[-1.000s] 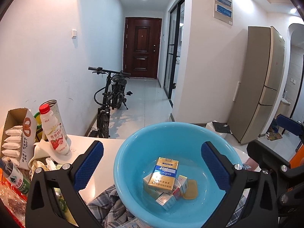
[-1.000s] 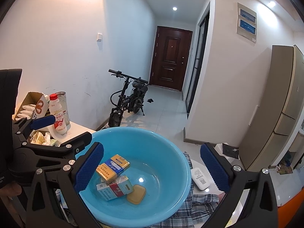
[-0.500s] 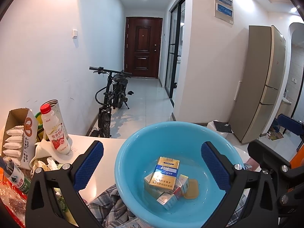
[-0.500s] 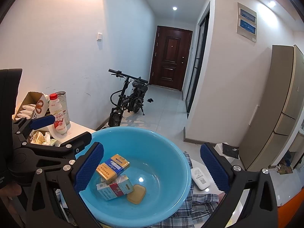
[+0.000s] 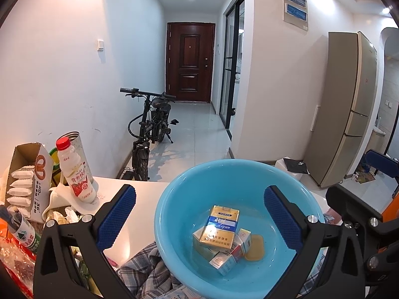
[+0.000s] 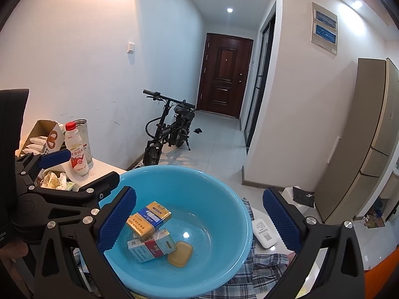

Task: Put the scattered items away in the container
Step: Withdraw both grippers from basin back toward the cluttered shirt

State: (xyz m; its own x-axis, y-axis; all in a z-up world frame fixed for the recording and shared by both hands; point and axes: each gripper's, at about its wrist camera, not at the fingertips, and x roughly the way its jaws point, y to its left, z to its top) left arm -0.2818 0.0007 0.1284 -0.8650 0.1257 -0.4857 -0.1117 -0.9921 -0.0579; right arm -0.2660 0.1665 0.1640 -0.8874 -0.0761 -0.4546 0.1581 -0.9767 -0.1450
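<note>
Left tongs (image 5: pixel 199 220): held wide apart over the basin, nothing gripped
Right tongs (image 6: pixel 199 220): also spread wide, empty
Basin (image 6: pixel 224 191): set on a plaid cloth (image 6: pixel 264 269) on the bench (image 5: pixel 139 214)
Packs (image 5: pixel 220 229): stacked inside the basin, beside a soap bar (image 6: pixel 180 253)
Remote (image 6: pixel 263 233): left just outside the rim

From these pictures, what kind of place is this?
Probably a flat's hallway and dining corner: a fridge, a front door, a parked bike by the table.

Packs (image 5: pixel 220 229) lie in the basin (image 5: pixel 174 206), bottle (image 5: pixel 76 172) left of it.
</note>
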